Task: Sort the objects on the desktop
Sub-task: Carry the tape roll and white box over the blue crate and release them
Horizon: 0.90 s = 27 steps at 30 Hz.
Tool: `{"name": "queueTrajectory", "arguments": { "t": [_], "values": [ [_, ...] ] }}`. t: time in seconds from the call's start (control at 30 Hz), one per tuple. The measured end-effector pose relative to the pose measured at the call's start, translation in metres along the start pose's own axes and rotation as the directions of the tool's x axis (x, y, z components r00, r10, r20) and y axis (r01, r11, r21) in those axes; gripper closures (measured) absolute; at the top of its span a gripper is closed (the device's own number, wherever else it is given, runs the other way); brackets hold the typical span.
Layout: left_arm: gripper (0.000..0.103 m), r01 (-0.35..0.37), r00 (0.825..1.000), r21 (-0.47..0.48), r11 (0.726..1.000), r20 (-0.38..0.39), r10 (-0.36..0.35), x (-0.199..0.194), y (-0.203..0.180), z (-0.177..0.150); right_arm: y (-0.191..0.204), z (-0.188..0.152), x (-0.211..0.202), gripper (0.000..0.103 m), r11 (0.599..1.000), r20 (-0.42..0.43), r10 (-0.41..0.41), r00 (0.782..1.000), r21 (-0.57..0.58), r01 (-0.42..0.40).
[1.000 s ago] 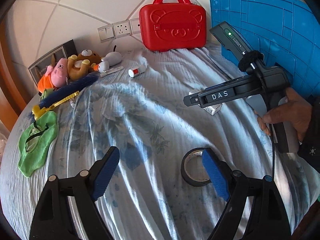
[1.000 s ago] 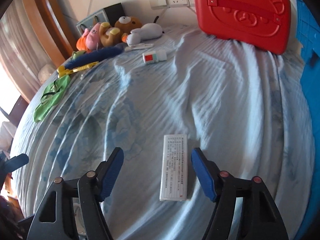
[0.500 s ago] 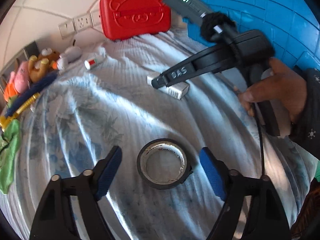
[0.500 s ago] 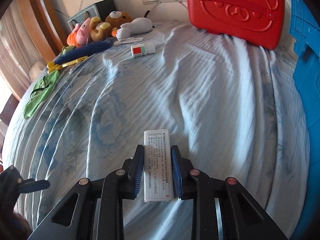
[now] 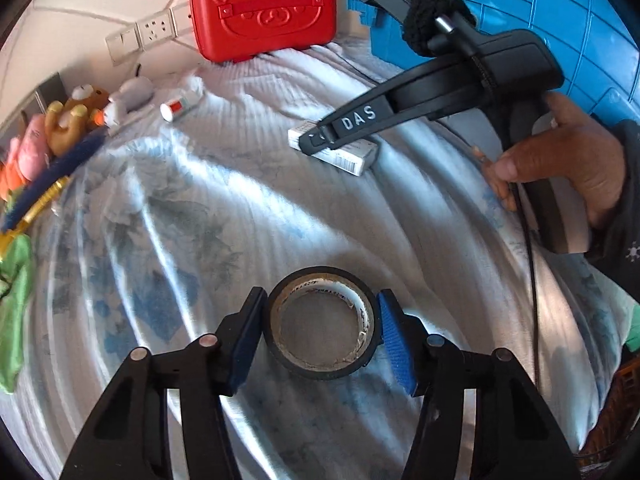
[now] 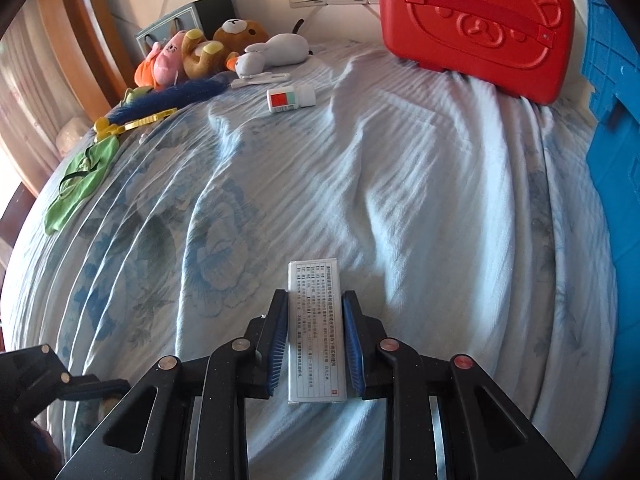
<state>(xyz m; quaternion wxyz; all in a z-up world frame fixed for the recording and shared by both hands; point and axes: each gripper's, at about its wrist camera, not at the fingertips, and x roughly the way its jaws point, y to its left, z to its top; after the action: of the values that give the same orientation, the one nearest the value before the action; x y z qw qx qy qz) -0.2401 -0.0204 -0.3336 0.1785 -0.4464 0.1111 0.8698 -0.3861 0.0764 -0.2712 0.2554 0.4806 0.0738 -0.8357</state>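
A black tape roll (image 5: 320,276) lies flat on the blue flowered bedsheet (image 5: 224,208). My left gripper (image 5: 320,320) is closing around it, and its blue pads (image 5: 394,340) meet the roll's two sides. Further back my right gripper (image 6: 315,332) is shut on a long white printed box (image 6: 313,288) that rests on the sheet. The left wrist view shows that same gripper (image 5: 316,140) from the side, held by a hand (image 5: 568,160) and tipped down onto the box (image 5: 352,156).
A red bear-embossed case (image 6: 476,28) leans on the back wall and a blue crate (image 5: 540,8) stands at the right. Plush toys (image 6: 208,52), a small bottle (image 6: 290,98), a blue duster (image 6: 172,98) and a green cloth (image 6: 80,180) lie at the left.
My left gripper swung right and down over the tape roll and narrowed onto it. My right gripper went from open beside the white box to shut on it.
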Motion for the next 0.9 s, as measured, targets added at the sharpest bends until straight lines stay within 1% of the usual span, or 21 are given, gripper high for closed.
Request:
{"name": "queueTrajectory", "arguments": {
  "t": [0.1,0.23,0.3,0.37,0.5,0.63,0.7,0.77,0.8,0.87,0.9],
  "values": [
    [0.048,-0.028,0.999,0.023,0.999,0.036,0.027,-0.014,-0.001,0.004,0.002,-0.001,-0.013,0.077,1.000,0.020,0.000,1.000,0.009,0.000],
    [0.048,-0.061,0.997,0.020,0.998,0.046,0.060,-0.029,-0.001,0.013,0.008,0.000,-0.032,0.077,1.000,0.040,0.000,0.999,0.013,-0.001],
    [0.048,-0.081,0.995,0.010,0.997,0.061,0.081,-0.041,0.001,0.019,0.013,0.002,-0.050,0.077,1.000,0.063,0.001,0.998,0.009,-0.001],
    [0.048,-0.113,0.991,0.006,0.994,0.078,0.112,-0.055,0.005,0.026,0.018,0.004,-0.069,0.077,1.000,0.088,0.000,0.996,0.004,0.000],
    [0.048,-0.146,0.982,0.006,0.989,0.122,0.144,-0.081,0.015,0.040,0.028,0.005,-0.115,0.077,1.000,0.141,-0.013,0.990,0.009,0.012],
    [0.048,-0.149,0.973,0.032,0.988,0.185,0.141,-0.117,0.025,0.057,0.048,0.003,-0.168,0.077,0.999,0.189,-0.053,0.980,0.019,0.050],
    [0.048,-0.138,0.967,0.060,0.989,0.224,0.121,-0.138,0.026,0.067,0.058,0.000,-0.195,0.077,0.997,0.219,-0.079,0.973,0.037,0.072],
    [0.048,-0.126,0.958,0.105,0.986,0.270,0.094,-0.161,0.024,0.079,0.068,-0.005,-0.231,0.077,0.993,0.264,-0.102,0.959,0.080,0.083],
    [0.048,-0.123,0.953,0.128,0.984,0.294,0.080,-0.171,0.021,0.086,0.074,-0.009,-0.251,0.077,0.990,0.292,-0.123,0.948,0.105,0.096],
    [0.048,-0.105,0.934,0.167,0.980,0.356,0.039,-0.193,0.011,0.102,0.082,-0.013,-0.287,0.077,0.982,0.340,-0.165,0.926,0.140,0.123],
    [0.048,-0.101,0.928,0.182,0.978,0.372,0.026,-0.200,0.005,0.108,0.086,-0.016,-0.307,0.077,0.977,0.364,-0.196,0.911,0.156,0.148]
  ]
}}
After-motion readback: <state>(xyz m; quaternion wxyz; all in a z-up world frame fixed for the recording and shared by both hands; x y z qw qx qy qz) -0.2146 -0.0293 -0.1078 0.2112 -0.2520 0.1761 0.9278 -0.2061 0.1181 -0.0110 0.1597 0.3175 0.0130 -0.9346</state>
